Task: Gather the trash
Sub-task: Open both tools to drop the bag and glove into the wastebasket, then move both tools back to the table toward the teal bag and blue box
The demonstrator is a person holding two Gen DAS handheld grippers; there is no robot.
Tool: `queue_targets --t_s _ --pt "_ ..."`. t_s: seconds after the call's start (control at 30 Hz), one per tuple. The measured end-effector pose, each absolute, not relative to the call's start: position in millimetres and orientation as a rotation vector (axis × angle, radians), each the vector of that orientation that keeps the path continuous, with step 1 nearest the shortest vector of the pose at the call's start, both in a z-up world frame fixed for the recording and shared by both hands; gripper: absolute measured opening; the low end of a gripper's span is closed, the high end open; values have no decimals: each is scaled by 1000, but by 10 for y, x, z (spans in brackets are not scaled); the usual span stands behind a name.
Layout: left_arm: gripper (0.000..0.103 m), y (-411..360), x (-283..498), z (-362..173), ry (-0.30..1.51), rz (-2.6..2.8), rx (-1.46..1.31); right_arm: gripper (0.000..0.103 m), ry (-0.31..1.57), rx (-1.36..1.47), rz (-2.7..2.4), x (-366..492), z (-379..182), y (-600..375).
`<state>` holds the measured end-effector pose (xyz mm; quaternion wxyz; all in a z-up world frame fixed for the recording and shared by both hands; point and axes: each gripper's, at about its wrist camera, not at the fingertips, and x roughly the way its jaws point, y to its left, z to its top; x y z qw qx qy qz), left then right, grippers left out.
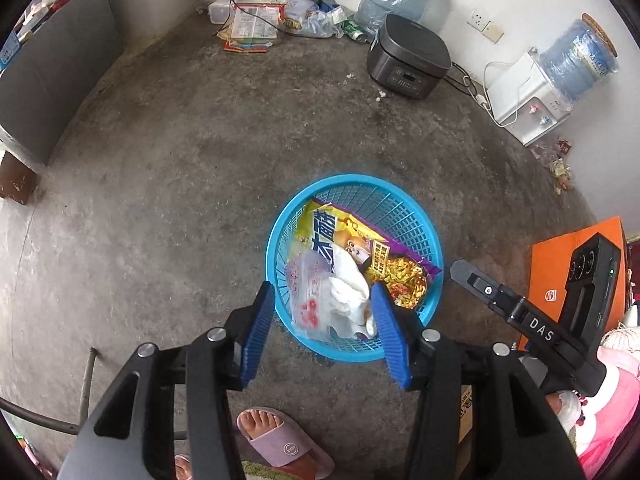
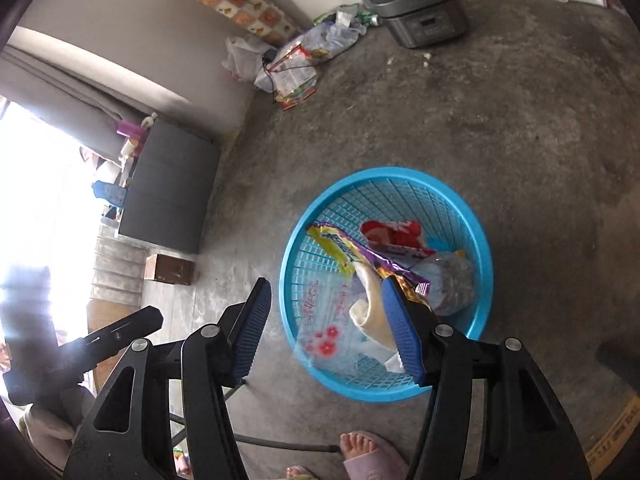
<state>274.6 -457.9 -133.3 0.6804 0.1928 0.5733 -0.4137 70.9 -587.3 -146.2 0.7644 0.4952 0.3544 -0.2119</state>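
Note:
A round blue plastic basket (image 1: 352,179) stands on the concrete floor, and both grippers hang over its near rim. Inside lie a yellow and purple noodle wrapper (image 1: 360,248), a clear bag with red flowers (image 1: 308,304) and crumpled white paper (image 1: 348,296). My left gripper (image 1: 322,294) is open, its blue pads apart and pressing on nothing. In the right wrist view the basket (image 2: 384,172) also holds a red wrapper (image 2: 394,234) and a crumpled clear bottle (image 2: 452,284). My right gripper (image 2: 326,286) is open too, with the white paper (image 2: 372,304) beside its right pad.
A dark rice cooker (image 1: 408,60) and a white water dispenser (image 1: 528,96) stand by the far wall. More wrappers and bags (image 1: 256,24) are piled in the far corner. An orange box (image 1: 576,280) lies to the right. A person's foot in a pink slipper (image 1: 280,440) is near the basket.

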Motion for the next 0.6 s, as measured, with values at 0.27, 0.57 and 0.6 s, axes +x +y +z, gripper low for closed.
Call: queue_targets --t_s 0.27,0.57,0.6 --pt "51 -4121 2610 -387 1090 -973 401 61 657 969 -449 767 -839 -5546" --pt "60 -2650 2356 795 863 -890 238 73 603 834 -386 789 -105 -4815" --pt "61 -2427 2310 890 845 -875 219 73 609 820 -352 802 -44 -4713"
